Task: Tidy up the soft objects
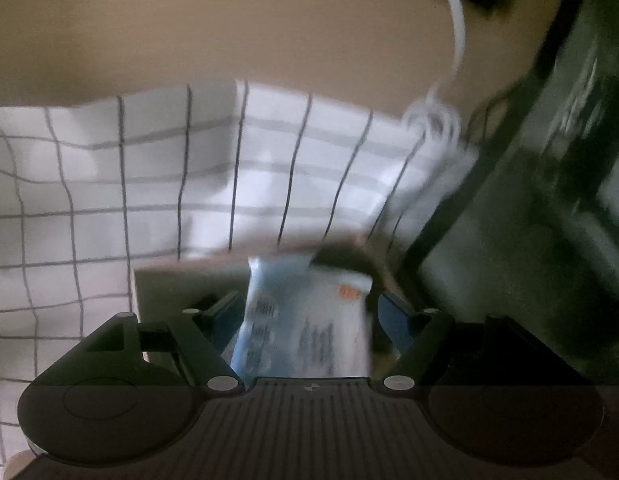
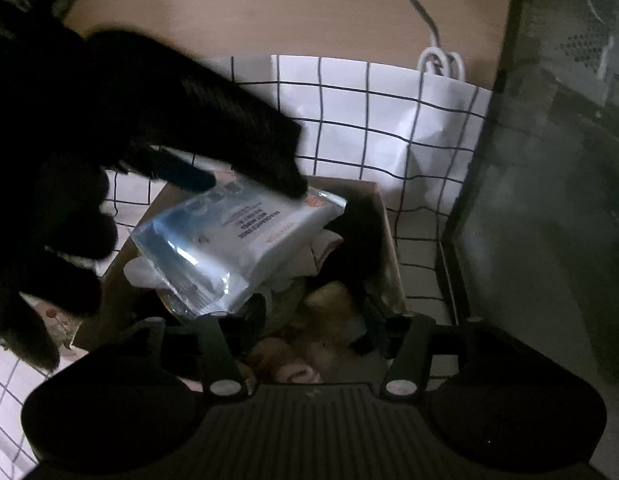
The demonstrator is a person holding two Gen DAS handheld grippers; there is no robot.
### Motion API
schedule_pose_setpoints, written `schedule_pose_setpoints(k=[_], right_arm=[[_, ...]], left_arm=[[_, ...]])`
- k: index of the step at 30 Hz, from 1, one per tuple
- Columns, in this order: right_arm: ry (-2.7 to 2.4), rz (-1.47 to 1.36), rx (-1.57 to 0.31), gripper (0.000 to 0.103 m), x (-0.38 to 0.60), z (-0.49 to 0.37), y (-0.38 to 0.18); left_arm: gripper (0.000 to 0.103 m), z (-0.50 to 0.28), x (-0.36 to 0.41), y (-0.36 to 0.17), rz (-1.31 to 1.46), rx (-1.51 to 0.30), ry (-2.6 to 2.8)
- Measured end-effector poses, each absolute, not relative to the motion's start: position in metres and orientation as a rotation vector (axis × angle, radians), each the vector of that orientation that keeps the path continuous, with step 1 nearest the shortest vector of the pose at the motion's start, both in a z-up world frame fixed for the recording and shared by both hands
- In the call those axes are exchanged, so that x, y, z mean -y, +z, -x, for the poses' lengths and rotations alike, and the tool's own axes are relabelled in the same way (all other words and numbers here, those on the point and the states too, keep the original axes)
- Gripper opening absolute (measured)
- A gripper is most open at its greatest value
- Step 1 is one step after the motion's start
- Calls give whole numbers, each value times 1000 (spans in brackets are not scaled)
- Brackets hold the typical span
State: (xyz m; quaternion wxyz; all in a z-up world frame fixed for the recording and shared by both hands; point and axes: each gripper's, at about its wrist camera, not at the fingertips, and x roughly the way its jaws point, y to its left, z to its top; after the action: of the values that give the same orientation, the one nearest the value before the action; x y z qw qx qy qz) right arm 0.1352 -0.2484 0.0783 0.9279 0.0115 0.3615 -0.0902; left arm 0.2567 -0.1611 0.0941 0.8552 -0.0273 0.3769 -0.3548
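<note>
The left gripper (image 1: 305, 312) clamps a wipes pack (image 2: 237, 240) over the cardboard box (image 2: 385, 216). The pack is soft, blue-white and glossy, its long axis running from near left to far right, orange mark at the far end. The right gripper (image 2: 305, 344) hangs spread wide above the box, holding nothing. A grid cloth (image 2: 349, 120) lies beneath.

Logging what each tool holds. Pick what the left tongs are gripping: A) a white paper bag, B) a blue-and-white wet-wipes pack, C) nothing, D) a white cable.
B: the left tongs pinch the top edge of the wet-wipes pack over the cardboard box, and the pack sits between the fingers in the left wrist view.
</note>
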Motion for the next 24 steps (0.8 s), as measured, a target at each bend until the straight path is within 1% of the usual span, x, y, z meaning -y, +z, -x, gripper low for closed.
schedule_pose_setpoints(k=[2,11,19,21,24], right_arm=[[-200,-41,-737,60,249,-130,81],[-236,-57,-728,61,228,-109,93],[-257,-73,-709,64,192,-86,104],[-249,-62,-711,70,180,-77,104],[-198,-51,-740,70,168,-66,98]], left_arm=[[79,-257,156,102,87,-784,-759],[79,-224,119,125,67,-719,-791],[79,-171,48,138,3,-567,-774],[79,-155,25,135,3,-536,-754],[79,-127,-7,121,5,-491,-704]])
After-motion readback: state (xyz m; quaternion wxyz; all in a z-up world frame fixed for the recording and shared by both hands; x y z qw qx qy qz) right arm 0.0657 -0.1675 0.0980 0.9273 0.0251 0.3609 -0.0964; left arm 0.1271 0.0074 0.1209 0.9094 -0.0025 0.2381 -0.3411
